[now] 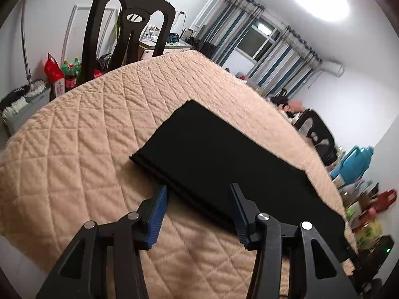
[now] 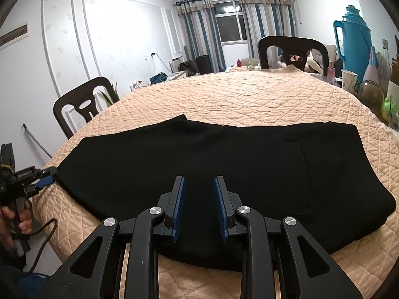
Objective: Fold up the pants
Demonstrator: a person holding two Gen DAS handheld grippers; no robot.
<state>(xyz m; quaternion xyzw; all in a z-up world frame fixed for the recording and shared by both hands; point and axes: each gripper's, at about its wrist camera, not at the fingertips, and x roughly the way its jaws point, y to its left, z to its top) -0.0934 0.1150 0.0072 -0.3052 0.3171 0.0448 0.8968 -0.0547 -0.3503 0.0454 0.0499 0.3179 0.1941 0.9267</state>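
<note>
Left gripper [image 1: 198,189] with jaws wide at the hem of the pants [image 2: 199,159], right gripper [image 2: 199,183] narrow and empty: bite all layers squarely at the tabletop [image 2: 224,94] edge before folding.

— How are the pants [image 2: 199,154] laid out?
— Black, folded lengthwise, they are spread flat across the quilted cover [image 2: 249,94].
— And the ends?
— Stacked leg hems are seen near the cover's edge.

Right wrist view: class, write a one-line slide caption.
Open right tongs hover over black pants laid across a quilted table cover; left tongs at the leg end.
</note>
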